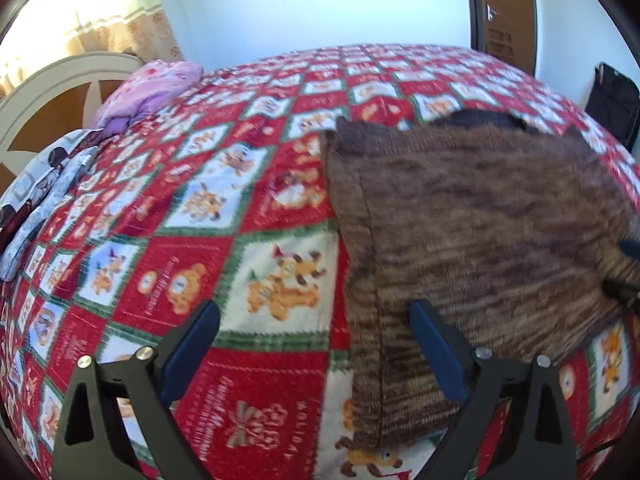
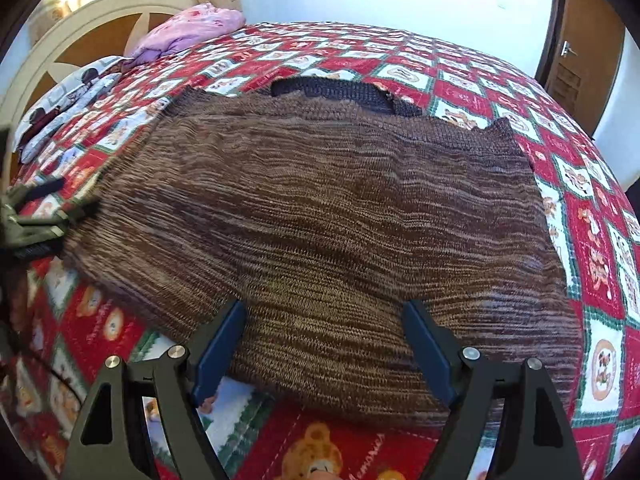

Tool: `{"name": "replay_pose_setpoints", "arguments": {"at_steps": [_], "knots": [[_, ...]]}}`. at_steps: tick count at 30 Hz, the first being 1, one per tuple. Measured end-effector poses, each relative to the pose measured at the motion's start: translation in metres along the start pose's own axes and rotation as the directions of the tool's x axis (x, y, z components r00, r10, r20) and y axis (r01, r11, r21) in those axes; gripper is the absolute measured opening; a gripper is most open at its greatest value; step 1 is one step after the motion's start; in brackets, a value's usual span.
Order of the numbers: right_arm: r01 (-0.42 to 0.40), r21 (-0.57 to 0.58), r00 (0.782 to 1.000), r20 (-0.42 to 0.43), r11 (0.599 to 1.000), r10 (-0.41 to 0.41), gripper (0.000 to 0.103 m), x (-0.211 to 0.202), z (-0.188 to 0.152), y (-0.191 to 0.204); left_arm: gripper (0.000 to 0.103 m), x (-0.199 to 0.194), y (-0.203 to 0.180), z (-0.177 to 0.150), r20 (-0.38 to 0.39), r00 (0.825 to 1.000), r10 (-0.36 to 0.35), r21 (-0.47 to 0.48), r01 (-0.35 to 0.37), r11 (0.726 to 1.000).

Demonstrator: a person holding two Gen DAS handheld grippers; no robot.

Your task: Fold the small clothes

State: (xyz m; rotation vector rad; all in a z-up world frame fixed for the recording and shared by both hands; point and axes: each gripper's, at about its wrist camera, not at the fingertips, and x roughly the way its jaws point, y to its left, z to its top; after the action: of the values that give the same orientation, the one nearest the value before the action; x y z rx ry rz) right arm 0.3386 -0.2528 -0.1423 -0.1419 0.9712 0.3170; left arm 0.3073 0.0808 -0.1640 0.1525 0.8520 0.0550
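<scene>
- Brown knitted sweater (image 2: pixel 320 208) lies flat on the bed's red checked blanket (image 1: pixel 180 248).
- left gripper (image 1: pixel 316 344) gapes empty beside its edge.
- right gripper (image 2: pixel 324 348) spread apart above its hem.

Hidden, cropped and blurred parts of the bed scene

In the left wrist view the brown knit sweater (image 1: pixel 480 216) is smeared by motion blur, its stitches unreadable, and the right gripper (image 1: pixel 628 272) shows only as dark tips at the picture's right edge. In the right wrist view the left gripper (image 2: pixel 60 200) is cut off by the left edge and blurred. The lettering on the bedspread (image 2: pixel 600 240) is too small to read. The sweater covers the bedspread beneath it, and the headboard (image 2: pixel 80 28) is partly hidden by pillows.
</scene>
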Motion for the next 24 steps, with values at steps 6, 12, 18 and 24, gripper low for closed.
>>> {"name": "replay_pose_setpoints", "arguments": {"at_steps": [6, 12, 18, 24], "knots": [[-0.043, 0.036, 0.992, 0.118, 0.998, 0.039, 0.081, 0.000, 0.040, -0.018, 0.101, 0.002, 0.001, -0.001, 0.000, 1.000, 0.003, -0.031, -0.003, 1.000], [0.012, 0.213, 0.998, 0.060, 0.977, -0.026, 0.080, 0.024, 0.038, -0.091, 0.101, 0.000, 0.011, -0.005, -0.005, 1.000, -0.022, -0.044, 0.021, 0.999], [0.004, 0.211, 0.997, 0.072, 0.977, -0.020, 0.080, 0.010, 0.023, -0.116, 0.101, 0.005, 0.020, -0.006, -0.025, 0.997, -0.071, -0.080, 0.068, 0.994], [0.072, 0.219, 0.992, 0.084, 0.973, -0.092, 0.081, -0.004, 0.020, -0.103, 0.101, -0.008, 0.026, -0.001, 0.010, 0.999, -0.033, -0.054, 0.033, 0.998]]}}
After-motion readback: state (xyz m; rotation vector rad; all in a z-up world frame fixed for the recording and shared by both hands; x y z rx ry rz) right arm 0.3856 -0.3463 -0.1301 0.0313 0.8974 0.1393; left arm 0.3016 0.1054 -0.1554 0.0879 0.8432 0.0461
